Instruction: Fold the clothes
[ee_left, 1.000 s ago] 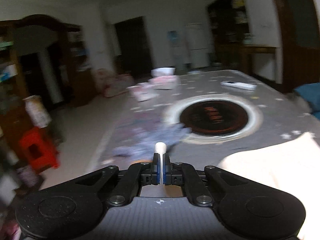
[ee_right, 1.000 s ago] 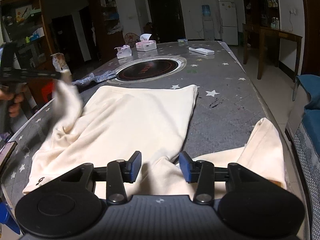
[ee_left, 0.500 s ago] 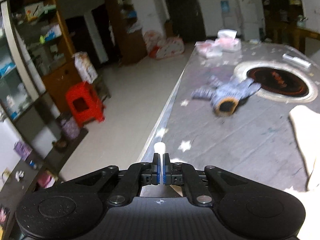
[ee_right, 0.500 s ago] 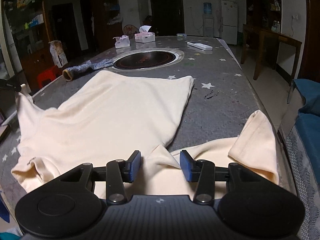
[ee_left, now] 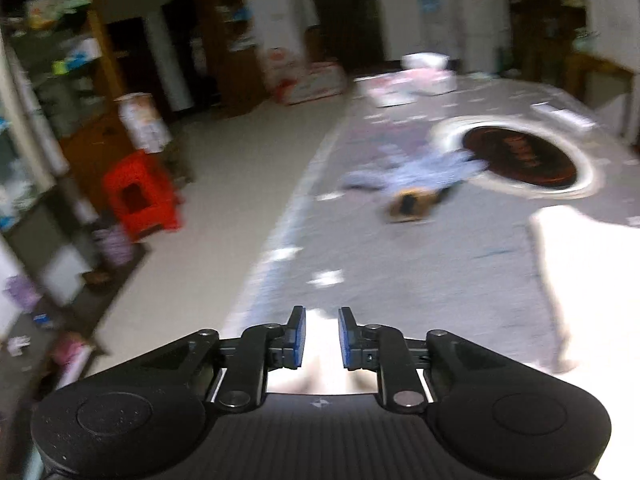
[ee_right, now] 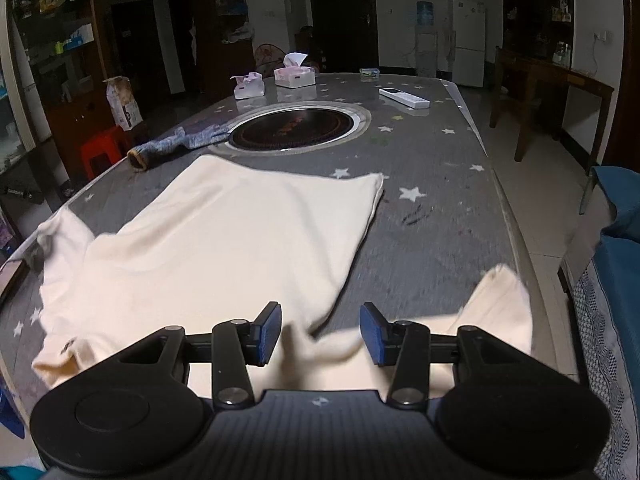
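— Cream cotton: a shirt is spread ahead of the right gripper on the table, body flat, one sleeve lying out to that gripper's right, the other seen near the table's edge to its left. How are the tools held?

— Both are released. The right gripper's jaws are parted wide, with a ridge of cloth lying between them but not pinched. The left gripper is parted more narrowly, and pale cloth is seen just beyond its pads; nothing is clamped. That view is blurred, so finer detail cannot be told.

— Which stage is suggested?

— Only this much can be judged: the shirt is laid out rather than folded into a packet, and both sleeves are out to the sides. Whichever fold is meant, a single layer should be pinched at a seam or hem, lifted low, and laid over so the edges are matched and no crease is trapped beneath.

— And what is found around?

— Ahead and left of the right gripper a blue sock is lying just past the shirt's far corner; beyond it a round hob is set into the table, then tissue boxes and a remote. The sock is close enough to be caught if cloth is swung forward. Off the left gripper's left side the table ends, and a red stool is standing on the floor, so loose cloth could be dragged over that edge.
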Motion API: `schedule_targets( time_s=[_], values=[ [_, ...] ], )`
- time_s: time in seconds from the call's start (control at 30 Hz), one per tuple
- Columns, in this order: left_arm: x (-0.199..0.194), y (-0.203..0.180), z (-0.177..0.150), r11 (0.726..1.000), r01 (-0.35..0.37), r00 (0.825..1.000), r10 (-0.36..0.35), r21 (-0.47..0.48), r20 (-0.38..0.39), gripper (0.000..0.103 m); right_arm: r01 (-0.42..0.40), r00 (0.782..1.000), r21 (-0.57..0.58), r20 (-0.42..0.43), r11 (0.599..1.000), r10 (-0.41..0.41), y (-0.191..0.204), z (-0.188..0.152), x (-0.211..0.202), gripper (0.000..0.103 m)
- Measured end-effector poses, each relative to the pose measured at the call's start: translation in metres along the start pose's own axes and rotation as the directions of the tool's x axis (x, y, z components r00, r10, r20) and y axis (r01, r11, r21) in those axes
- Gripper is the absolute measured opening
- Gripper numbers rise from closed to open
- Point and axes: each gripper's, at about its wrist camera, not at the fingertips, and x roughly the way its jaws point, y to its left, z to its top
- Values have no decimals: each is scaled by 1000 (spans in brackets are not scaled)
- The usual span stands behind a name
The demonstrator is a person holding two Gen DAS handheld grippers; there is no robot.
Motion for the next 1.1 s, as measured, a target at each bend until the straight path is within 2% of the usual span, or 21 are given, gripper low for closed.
schedule_targets(
  time_s=[0.07,0.2,0.37,0.4,0.67,0.8,0.97,1.1],
  values=[
    [-1,-21,2,994,110,994,-110,20,-6,21,5,1000,8,-11,1000,-4,-8,11,9,42],
    [0,-65,-2,954,286,958,-285,88,-28,20,-1,999,66,-34,998,4,-27,32,32,34],
    [10,-99,-11,905,396,918,-391,156,-63,18,0,999,89,-51,996,5,-39,54,63,30],
    [12,-103,-13,899,406,914,-399,165,-71,17,1,999,90,-53,996,3,-41,58,69,30],
    [23,-95,-30,901,395,918,-381,178,-108,16,20,996,88,-89,996,-12,-50,84,122,30],
    [15,-86,-36,902,378,926,-364,209,-105,22,40,996,39,-84,998,-37,-47,90,139,30],
    [19,-91,-22,907,373,927,-359,196,-105,22,79,994,-14,-78,997,-80,-40,101,152,30],
    [27,-101,-3,905,395,919,-388,159,-73,19,108,991,-53,-71,993,-112,-36,107,159,30]
  ],
)
